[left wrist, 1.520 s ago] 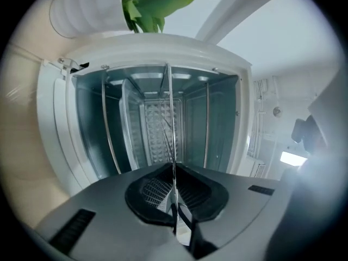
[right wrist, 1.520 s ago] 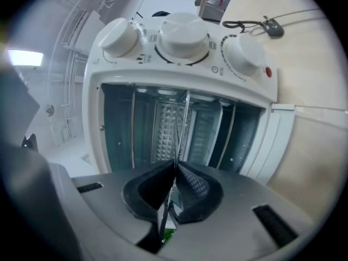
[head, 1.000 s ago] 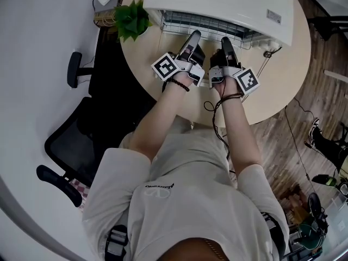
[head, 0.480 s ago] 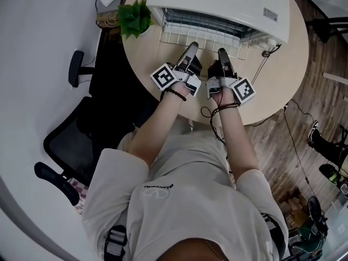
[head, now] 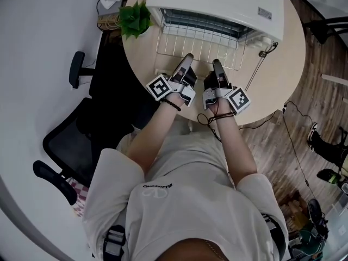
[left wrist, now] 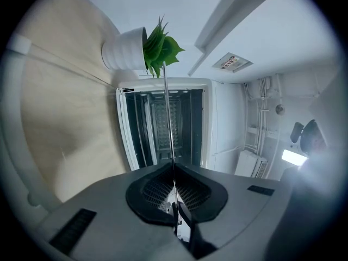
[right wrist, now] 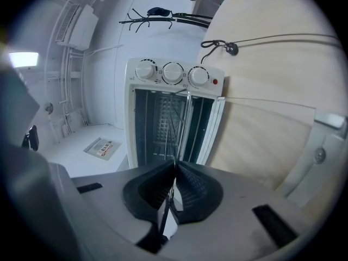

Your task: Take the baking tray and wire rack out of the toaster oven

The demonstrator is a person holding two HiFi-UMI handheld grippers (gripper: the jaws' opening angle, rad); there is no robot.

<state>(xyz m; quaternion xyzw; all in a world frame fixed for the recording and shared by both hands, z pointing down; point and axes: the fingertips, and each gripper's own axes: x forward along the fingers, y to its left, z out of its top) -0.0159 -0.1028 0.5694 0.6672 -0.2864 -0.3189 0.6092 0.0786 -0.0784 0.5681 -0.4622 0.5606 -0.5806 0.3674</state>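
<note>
The white toaster oven stands at the far side of the round wooden table, its mouth facing me. The wire rack sticks out of it over the table. My left gripper and right gripper are side by side, each shut on the rack's near edge. In the left gripper view the rack is a thin edge-on line running from the closed jaws into the oven cavity. The right gripper view shows the same rack between its jaws. No baking tray is visible.
A potted green plant sits on the table left of the oven, also in the left gripper view. A cable trails over the table at the right. A black office chair stands to my left. Three oven knobs show.
Both grippers have drawn back toward me together, and the wire rack has slid further out of the oven with them. The jaws stayed closed on it.
</note>
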